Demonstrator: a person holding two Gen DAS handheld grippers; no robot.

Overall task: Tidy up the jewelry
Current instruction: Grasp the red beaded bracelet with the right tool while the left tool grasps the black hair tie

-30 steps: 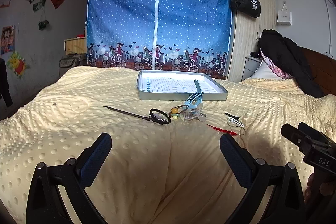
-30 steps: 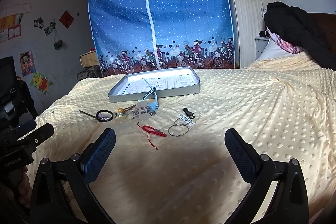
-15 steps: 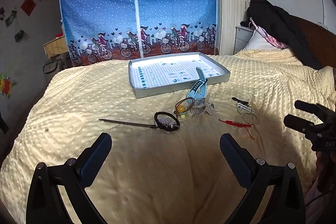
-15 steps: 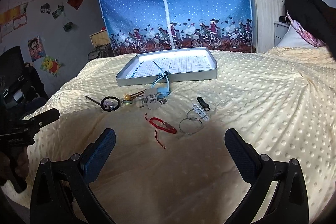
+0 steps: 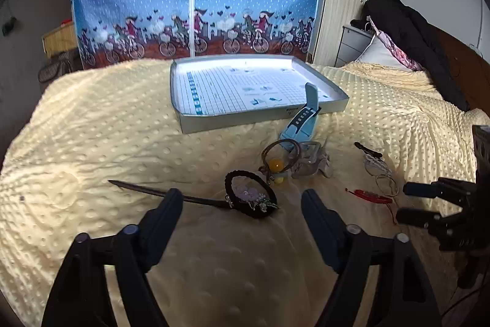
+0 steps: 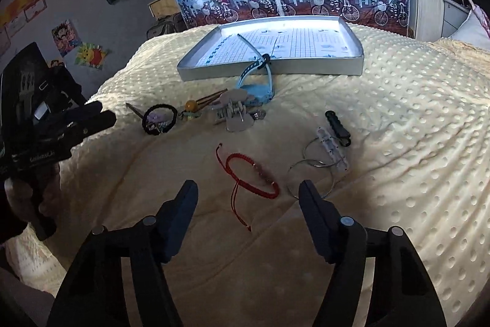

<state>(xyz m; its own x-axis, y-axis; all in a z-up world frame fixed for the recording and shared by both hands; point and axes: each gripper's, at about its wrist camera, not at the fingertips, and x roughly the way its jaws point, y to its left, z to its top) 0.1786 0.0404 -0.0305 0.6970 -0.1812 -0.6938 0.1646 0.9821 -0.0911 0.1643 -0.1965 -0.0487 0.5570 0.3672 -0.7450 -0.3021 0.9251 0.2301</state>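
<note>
Jewelry is lying scattered mid-bed on the dimpled yellow blanket (image 5: 92,118), just short of the empty tray (image 5: 245,88). Left gripper (image 5: 242,204), fingers apart, is framing the black hair tie (image 5: 249,195) and hairpin (image 5: 147,189); right gripper (image 6: 248,195), also apart, is framing the red cord bracelet (image 6: 254,173). Soft fabric may be pinched instead, or the tangled tie may drag the hairpin.

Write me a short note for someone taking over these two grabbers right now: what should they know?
Left gripper: open, empty, hovering by the black hair tie and hair stick.
Right gripper: open, empty, just short of the red bracelet; hoop earrings are beside it.
Tray: no jewelry inside; only the blue watch leans its strap on the rim.
Done: nothing sorted.
Left: move every piece from the blanket into the tray.
</note>
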